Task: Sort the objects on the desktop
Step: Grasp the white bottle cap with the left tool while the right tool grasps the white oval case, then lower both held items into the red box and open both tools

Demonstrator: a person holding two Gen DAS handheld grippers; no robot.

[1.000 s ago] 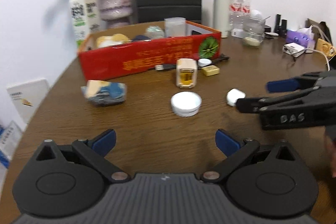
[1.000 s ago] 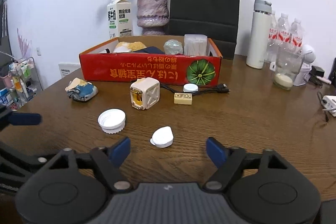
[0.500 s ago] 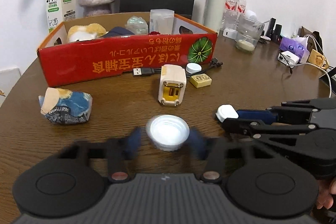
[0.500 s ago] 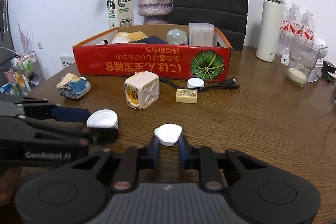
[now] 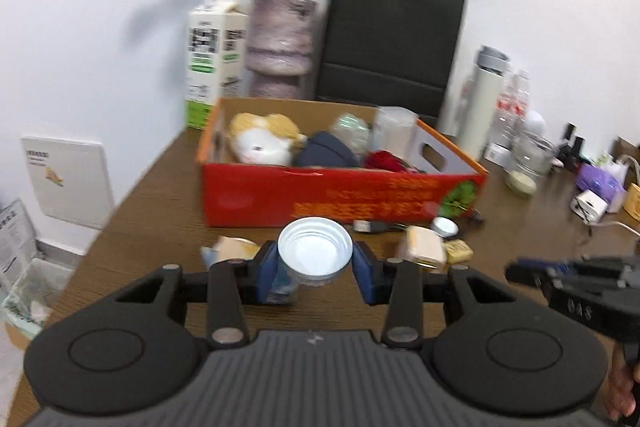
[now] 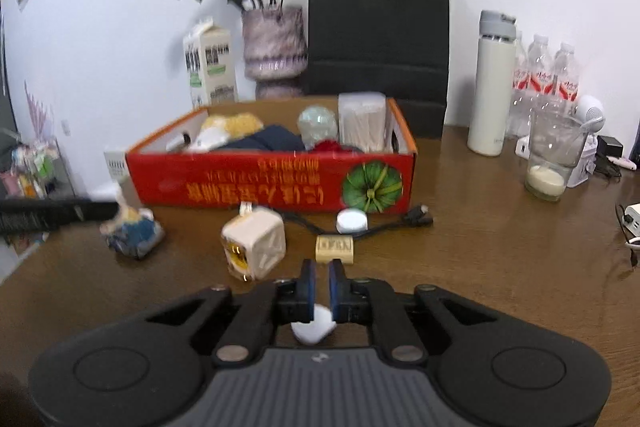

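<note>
1. The left gripper [image 5: 315,263] has its blue fingers [image 5: 267,269] clenched on a white jar lid [image 5: 315,251], one pad on each side of the rim. The lid's hollow side faces the camera and it is held clear above the desk [image 5: 152,219].
2. The right gripper [image 6: 322,287] has its fingers [image 6: 307,289] drawn narrow on a small white cap [image 6: 314,323], which shows between and just below the pads (most of it is hidden behind them).
3. A red cardboard box [image 6: 256,183] stands further back on the desk, holding a plush toy [image 5: 262,143], a dark cloth, a glass ball and a clear container.
4. In front of the box, in the right wrist view, lie a cream cube charger [image 6: 254,245], a small yellow block [image 6: 335,249], a round white disc [image 6: 352,220], a black cable and a crumpled blue packet [image 6: 134,233].
5. Behind the box stand a milk carton [image 6: 210,67], a vase of flowers [image 6: 274,51] and a black paper bag [image 6: 378,27].
</note>
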